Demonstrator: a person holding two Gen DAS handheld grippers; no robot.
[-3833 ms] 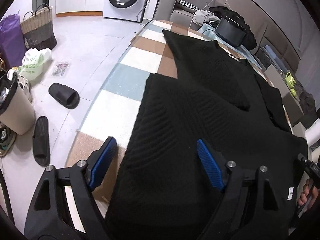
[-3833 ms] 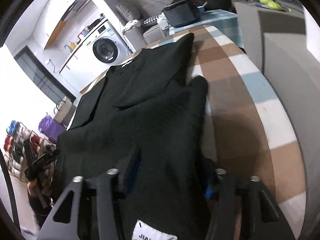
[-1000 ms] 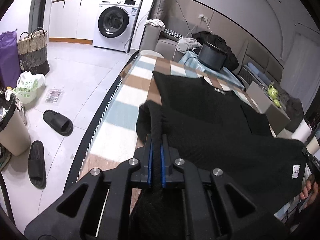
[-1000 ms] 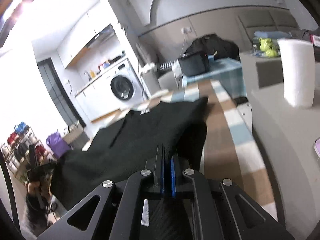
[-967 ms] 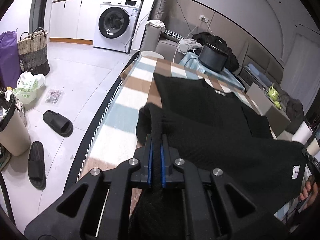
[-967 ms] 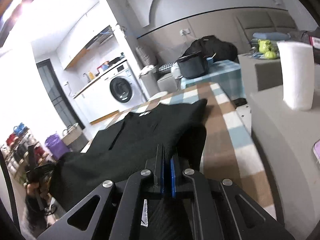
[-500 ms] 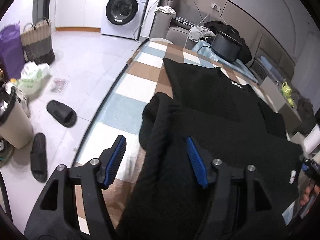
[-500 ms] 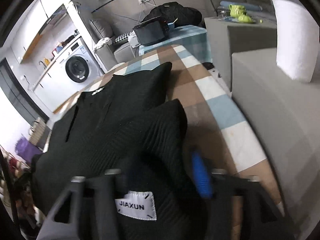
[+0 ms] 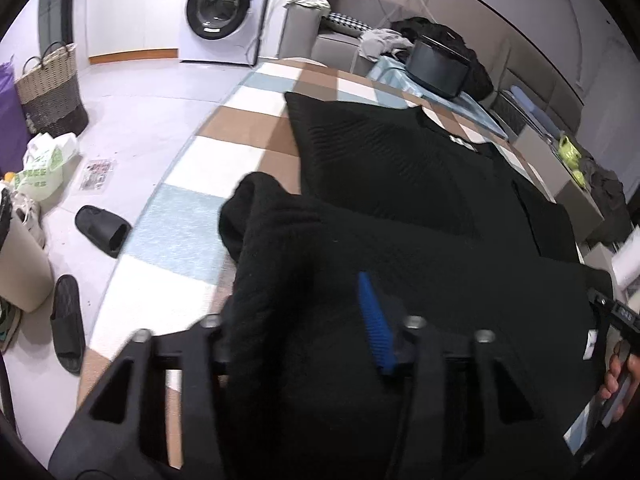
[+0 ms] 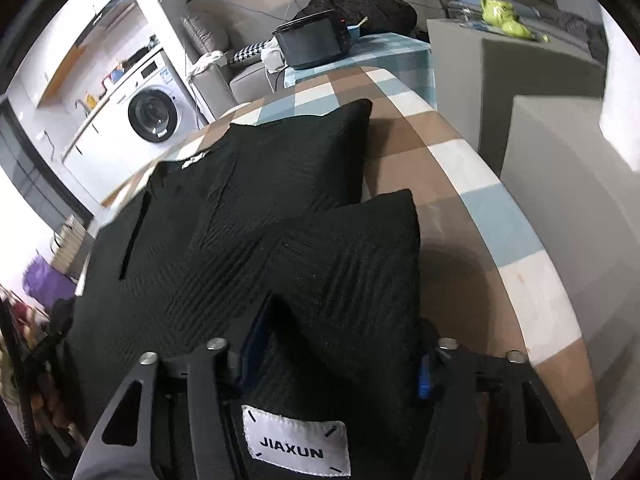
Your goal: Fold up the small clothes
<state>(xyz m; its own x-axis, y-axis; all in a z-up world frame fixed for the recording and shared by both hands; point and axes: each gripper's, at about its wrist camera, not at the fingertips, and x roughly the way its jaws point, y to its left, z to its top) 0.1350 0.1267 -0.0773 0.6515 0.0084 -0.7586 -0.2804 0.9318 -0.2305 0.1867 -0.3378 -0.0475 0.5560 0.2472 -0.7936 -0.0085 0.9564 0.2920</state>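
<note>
Both the left gripper (image 9: 304, 316) and right gripper (image 10: 336, 344) were closing, jaws apart, around the black knit sweater (image 10: 280, 208) on the checked tablecloth (image 10: 472, 184)

Black ribbed knit garment (image 10: 280, 216) spread on checked tablecloth (image 10: 472, 184), near hem doubled back over body, white JIAXUN label (image 10: 294, 448) facing up

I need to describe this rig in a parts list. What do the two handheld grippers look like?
Both match. The left gripper and right gripper have black plastic frames with triangular cut-outs, silver bolt heads at the finger bases, and ribbed blue pads inside the fingers. No cables or sleeves show.
</note>
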